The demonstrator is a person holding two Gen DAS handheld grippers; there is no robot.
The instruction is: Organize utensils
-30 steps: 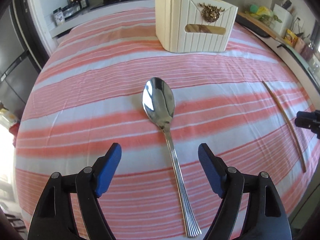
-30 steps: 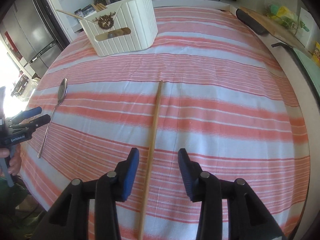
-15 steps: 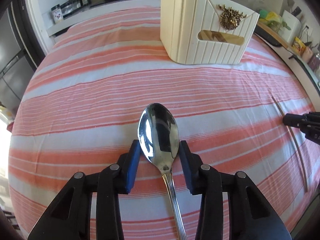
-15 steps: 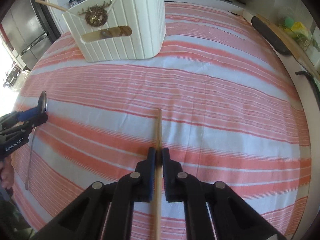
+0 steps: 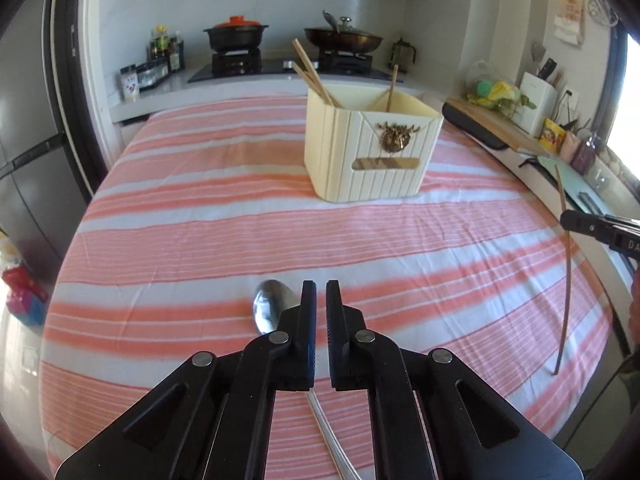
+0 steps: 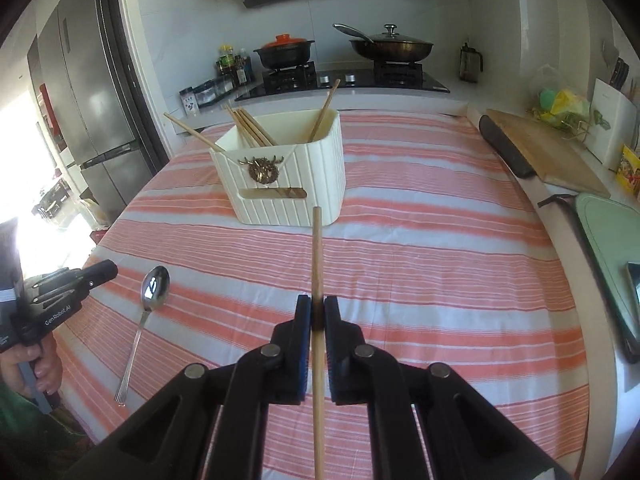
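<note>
My right gripper (image 6: 317,312) is shut on a wooden chopstick (image 6: 317,256) and holds it above the striped cloth, tip toward the cream utensil holder (image 6: 288,184). The holder has several chopsticks (image 6: 250,128) in it. My left gripper (image 5: 321,300) is shut with nothing between its pads, raised above the cloth. The steel spoon (image 5: 270,312) lies on the cloth below and left of it. In the right wrist view the spoon (image 6: 154,286) lies flat beside the left gripper (image 6: 102,270). In the left wrist view the holder (image 5: 368,156) stands ahead, and the right gripper (image 5: 570,220) holds the chopstick (image 5: 567,280) at far right.
A red and white striped cloth (image 6: 440,248) covers the table. A wooden cutting board (image 6: 548,152) and a green tray (image 6: 612,240) lie along the right edge. A stove with two pots (image 6: 384,46) stands behind. A fridge (image 6: 92,92) is at left.
My right gripper has lifted the chopstick off the cloth. My left gripper has closed fully and risen; the spoon slipped out and stays on the cloth.
</note>
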